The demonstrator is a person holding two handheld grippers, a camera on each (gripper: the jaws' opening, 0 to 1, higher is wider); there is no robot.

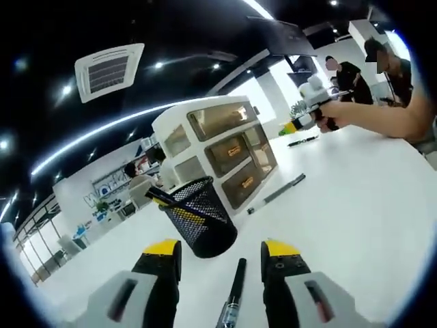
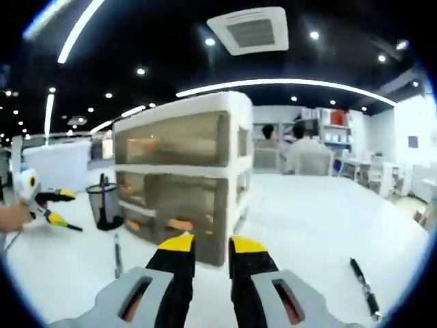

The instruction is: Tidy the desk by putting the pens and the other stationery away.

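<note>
Black pen (image 1: 233, 295): seen lying on the white desk (image 1: 355, 205) between the left gripper (image 1: 222, 256) jaws, which are spread apart and untouched by it; judged lined up for a grasp.
Mesh pen cup (image 1: 203, 217): placed just beyond the jaw tips, tilted in this view, with pens already stood inside; judged the destination.
Second pen (image 1: 278, 192): left loose on the desk beside the drawer unit (image 1: 225, 147), well apart from the left jaws.
Third pen (image 1: 302, 141): laid near the other gripper, farther off.
Right gripper (image 2: 206, 244): jaws seen nearly together with nothing between them, aimed at the drawer unit's corner.
Dark pen (image 2: 363, 282): found low to the right of the right jaws, apart from them.
</note>
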